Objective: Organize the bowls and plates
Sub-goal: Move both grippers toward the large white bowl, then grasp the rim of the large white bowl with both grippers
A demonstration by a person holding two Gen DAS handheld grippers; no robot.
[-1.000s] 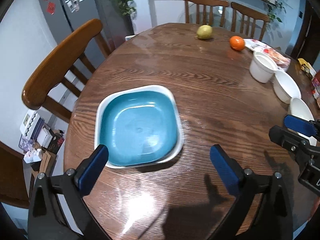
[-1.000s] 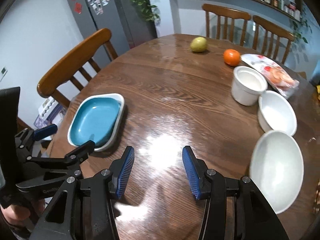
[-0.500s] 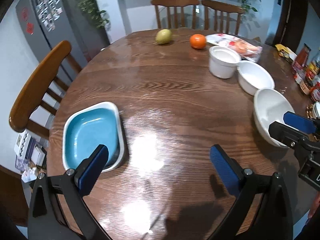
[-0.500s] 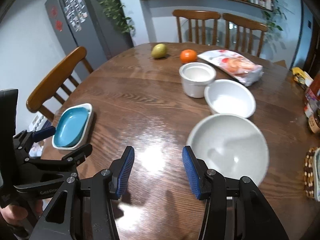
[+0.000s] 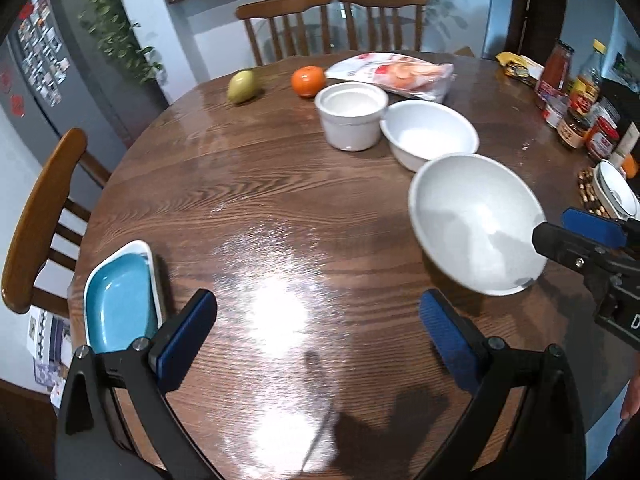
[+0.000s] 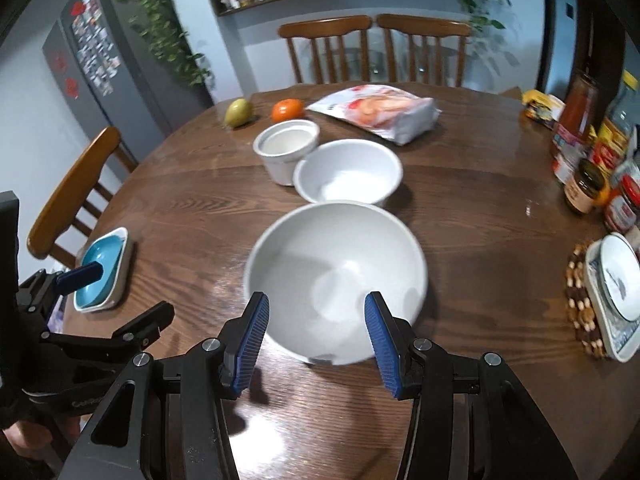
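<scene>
A blue square dish with a white rim point(image 5: 120, 304) point(image 6: 102, 276) sits at the table's left edge. Three white vessels stand in a row to the right: a straight-sided pot point(image 5: 352, 114) point(image 6: 286, 148), a medium bowl point(image 5: 430, 132) point(image 6: 348, 172) and a large bowl point(image 5: 476, 224) point(image 6: 336, 276). My right gripper point(image 6: 318, 344) is open just above the large bowl's near rim, with its pads not touching it. My left gripper point(image 5: 316, 336) is open over bare wood between the dish and the large bowl. The left gripper point(image 6: 116, 300) also shows at the left of the right wrist view.
The round wooden table point(image 5: 280, 184) carries a pear point(image 5: 242, 86), an orange point(image 5: 308, 80) and a food bag point(image 5: 394, 74) at the back. Jars and bottles point(image 6: 588, 152) crowd the right edge, near a small patterned dish on a beaded trivet point(image 6: 616, 292). Chairs ring the table.
Both grippers have swung right across the table. The blue dish slid from under the left gripper to the far left, and the large white bowl now lies right before the right gripper.
</scene>
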